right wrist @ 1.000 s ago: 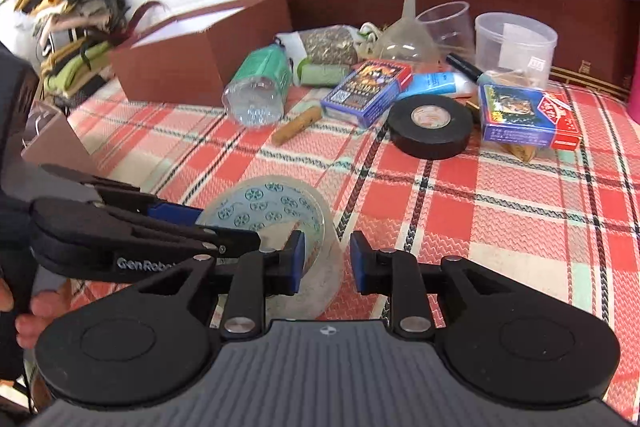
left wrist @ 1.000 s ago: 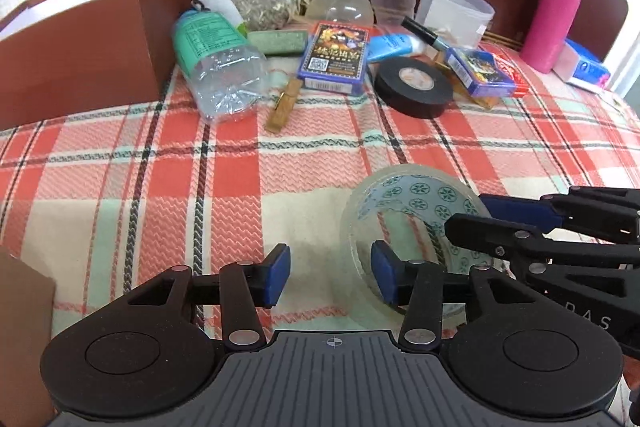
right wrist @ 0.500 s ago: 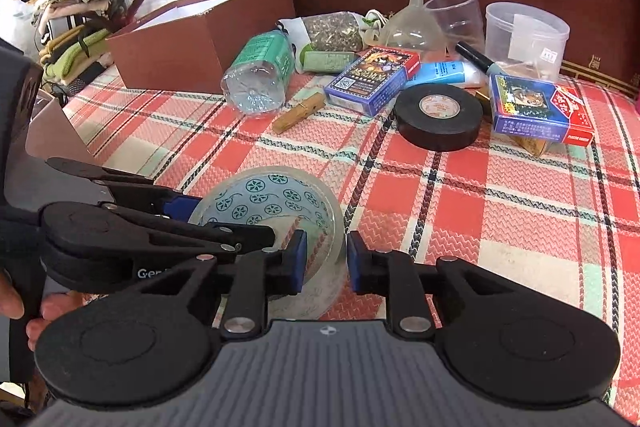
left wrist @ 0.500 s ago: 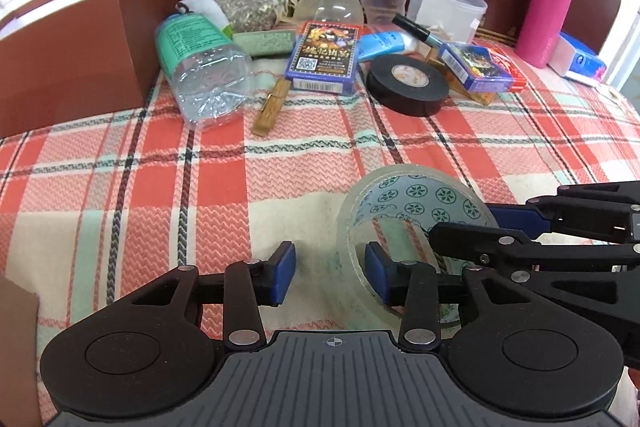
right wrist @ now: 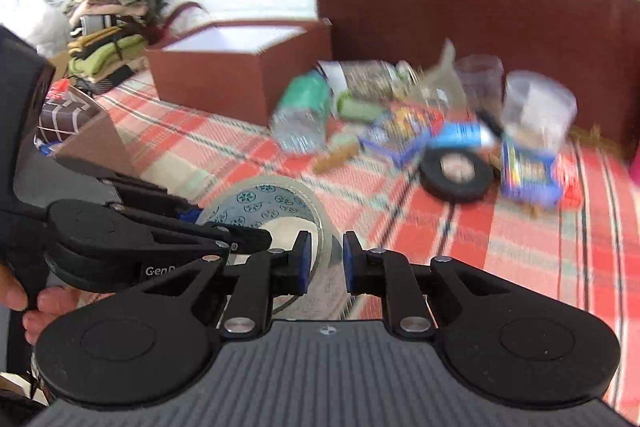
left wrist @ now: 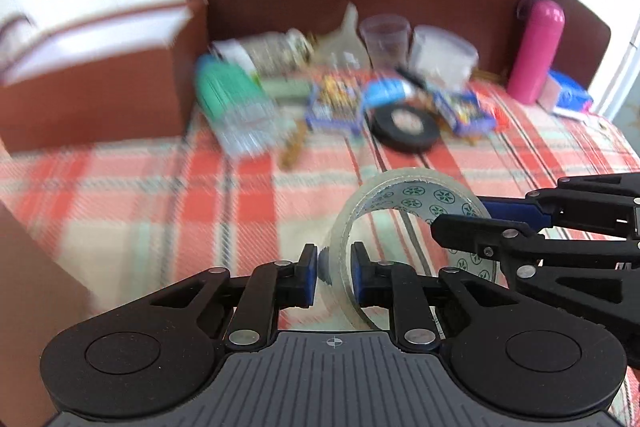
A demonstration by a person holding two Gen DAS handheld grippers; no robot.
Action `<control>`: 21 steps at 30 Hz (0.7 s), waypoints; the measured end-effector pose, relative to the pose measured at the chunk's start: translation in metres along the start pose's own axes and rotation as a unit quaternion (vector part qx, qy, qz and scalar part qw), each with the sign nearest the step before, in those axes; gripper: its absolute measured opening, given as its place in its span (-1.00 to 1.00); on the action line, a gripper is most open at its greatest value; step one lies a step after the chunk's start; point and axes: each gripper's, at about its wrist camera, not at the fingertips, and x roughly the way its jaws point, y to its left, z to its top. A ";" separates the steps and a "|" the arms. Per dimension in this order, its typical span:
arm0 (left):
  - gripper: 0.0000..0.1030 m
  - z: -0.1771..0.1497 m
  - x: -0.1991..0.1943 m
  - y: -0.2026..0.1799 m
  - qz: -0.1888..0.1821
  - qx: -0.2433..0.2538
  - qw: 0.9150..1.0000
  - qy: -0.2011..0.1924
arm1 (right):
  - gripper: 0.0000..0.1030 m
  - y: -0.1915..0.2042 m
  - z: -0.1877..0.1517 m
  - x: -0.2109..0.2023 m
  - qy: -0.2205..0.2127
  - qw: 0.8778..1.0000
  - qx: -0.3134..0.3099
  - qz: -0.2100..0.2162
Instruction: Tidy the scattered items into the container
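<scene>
My left tongs [left wrist: 335, 263] were closing, blue pads pressed on the near wall of the tape ring [left wrist: 404, 195]: clear, glossy film, printed core with round green rosettes. My right tongs [right wrist: 323, 261] were clamped on the same ring [right wrist: 272, 203], on its opposite wall. Ring stood on edge above the woven plaid cloth [left wrist: 160, 211]. Brown cardboard box [left wrist: 92, 83], open-topped, sat at ten o'clock. Matte black tape roll [left wrist: 404, 125] lay flat at one o'clock.

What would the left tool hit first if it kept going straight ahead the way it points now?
Past the clear tape the left tool grips, probably bare plaid cloth, then perhaps the black tape roll; depth is unclear in the blur.
</scene>
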 end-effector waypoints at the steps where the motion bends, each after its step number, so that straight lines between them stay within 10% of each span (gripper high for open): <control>1: -0.70 0.006 -0.008 0.002 0.007 0.004 1.000 -0.011 | -0.65 0.004 0.008 -0.002 -0.007 1.000 -0.009 0.001; 21: -0.71 0.196 -0.094 0.142 0.090 -0.083 0.983 -0.139 | -0.69 0.087 0.269 0.015 -0.140 0.981 -0.131 0.014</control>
